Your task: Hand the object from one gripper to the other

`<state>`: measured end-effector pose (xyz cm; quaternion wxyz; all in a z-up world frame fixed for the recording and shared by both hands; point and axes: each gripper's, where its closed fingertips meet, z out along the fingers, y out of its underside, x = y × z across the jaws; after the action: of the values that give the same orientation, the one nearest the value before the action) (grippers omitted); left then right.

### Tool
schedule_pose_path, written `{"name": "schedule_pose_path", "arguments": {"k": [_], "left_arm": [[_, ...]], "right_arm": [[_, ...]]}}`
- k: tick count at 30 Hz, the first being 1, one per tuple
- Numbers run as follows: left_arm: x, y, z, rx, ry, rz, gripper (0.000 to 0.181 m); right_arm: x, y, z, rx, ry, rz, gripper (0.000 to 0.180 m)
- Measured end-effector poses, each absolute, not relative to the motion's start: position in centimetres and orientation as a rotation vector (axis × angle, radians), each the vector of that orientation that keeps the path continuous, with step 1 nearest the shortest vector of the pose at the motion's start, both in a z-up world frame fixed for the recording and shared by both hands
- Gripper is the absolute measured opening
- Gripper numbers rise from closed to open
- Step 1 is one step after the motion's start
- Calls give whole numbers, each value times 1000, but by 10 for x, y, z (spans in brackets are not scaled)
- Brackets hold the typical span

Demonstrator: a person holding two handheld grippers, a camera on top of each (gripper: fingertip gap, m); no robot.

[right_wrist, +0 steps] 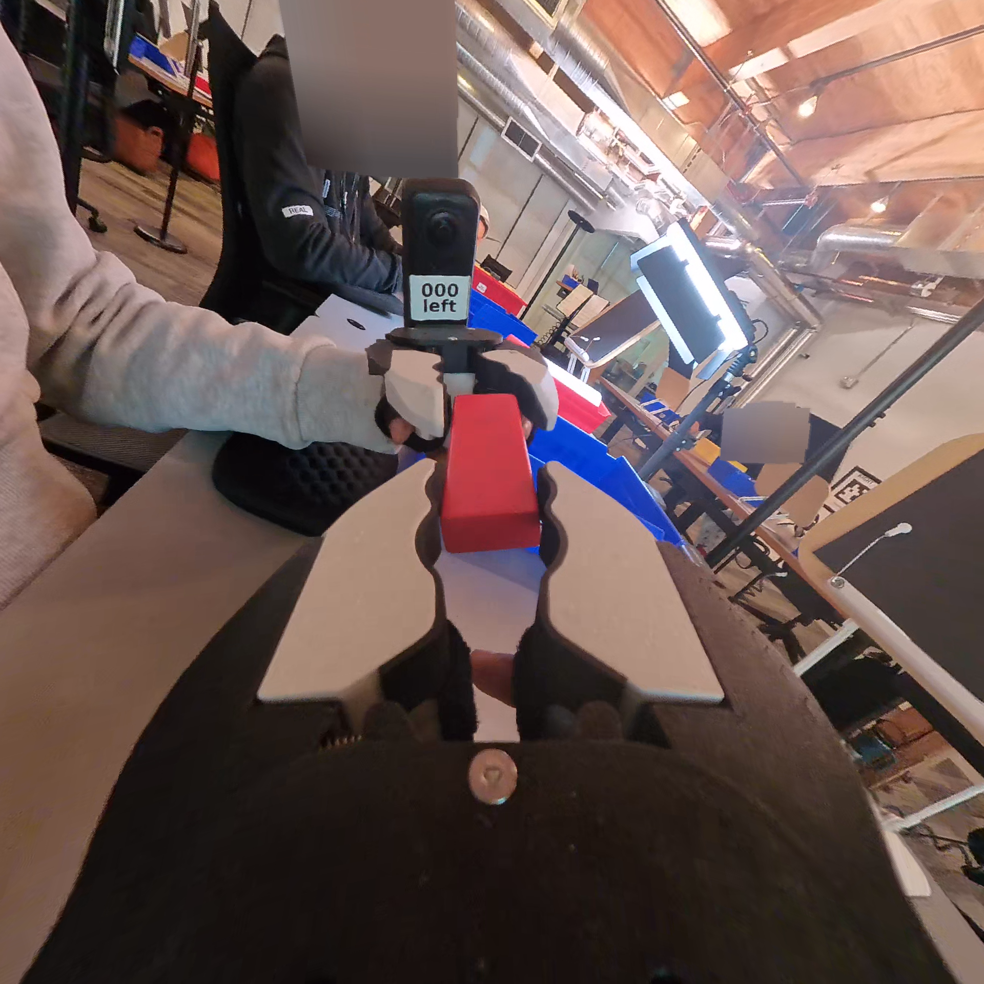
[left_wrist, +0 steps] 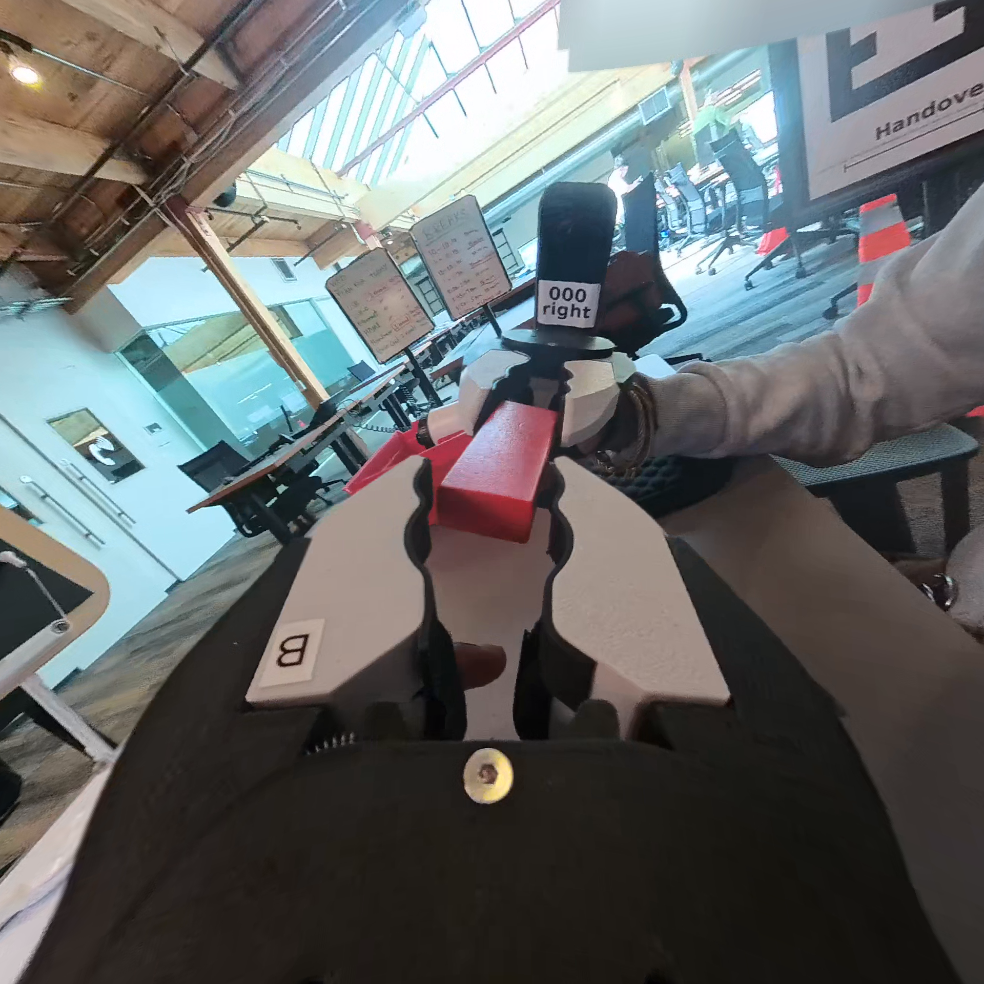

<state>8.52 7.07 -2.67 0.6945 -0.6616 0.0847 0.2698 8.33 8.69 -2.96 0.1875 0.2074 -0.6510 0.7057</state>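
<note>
Clearly, in the left wrist view, the red block (left_wrist: pixel 492 482) is bridged between the two tools, held up in the air above the grey table (left_wrist: pixel 830 559). The left gripper (left_wrist: pixel 487 487) has its near end between its fingers: the right-hand pad looks to touch the block's side, while a thin dark sliver on the other side leaves full contact uncertain, so I cannot tell whether the jaws are clenched or only closing. Opposite, the right gripper (left_wrist: pixel 530 404) faces it nose to nose, its camera (left_wrist: pixel 572 255) upright above, a grey sleeve (left_wrist: pixel 798 394) behind. That facing pose lets each tool take one end without the fingers colliding.

Seen from the right wrist view, the red block (right_wrist: pixel 487 479) runs lengthwise away from the lens. The right gripper (right_wrist: pixel 487 498) stands with both pads against the block's near end, so it appears to be grasping it. The left gripper (right_wrist: pixel 471 410) straddles the far end; how firmly, I cannot tell. Blue bins (right_wrist: pixel 601 479) lie beyond. Holding the long block end to end, I judge, leaves room for a double hold before either side lets go.
</note>
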Motion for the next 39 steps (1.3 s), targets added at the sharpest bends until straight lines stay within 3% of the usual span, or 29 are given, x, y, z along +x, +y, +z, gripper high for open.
{"name": "schedule_pose_path", "arguments": {"k": [10, 13, 15, 23, 27, 29, 32, 36, 39], "left_arm": [[90, 72, -30, -1528, 120, 416, 34], [86, 66, -26, -1495, 8, 249, 34], [85, 61, -25, -1484, -56, 130, 34], [82, 60, -46, -1581, -212, -128, 34], [82, 60, -41, -1537, -205, -129, 34], [84, 61, -33, -1489, -134, -45, 40], [86, 62, -25, -1457, -12, 200, 66], [84, 62, -21, -1442, 63, 386, 61], [80, 67, -33, -1522, 88, 442, 42]], "right_arm": [[89, 87, -25, 597, -1802, 2056, 34], [86, 89, -19, 623, -1617, 1911, 56], [84, 88, -21, 671, -1518, 1737, 56], [81, 77, -41, 822, -1409, 1338, 20], [78, 75, -51, 839, -1489, 1286, 16], [79, 75, -49, 812, -1535, 1364, 16], [75, 80, -39, 710, -1607, 1527, 16], [76, 82, -35, 567, -1808, 1855, 16], [78, 81, -36, 497, -1947, 2038, 16]]}}
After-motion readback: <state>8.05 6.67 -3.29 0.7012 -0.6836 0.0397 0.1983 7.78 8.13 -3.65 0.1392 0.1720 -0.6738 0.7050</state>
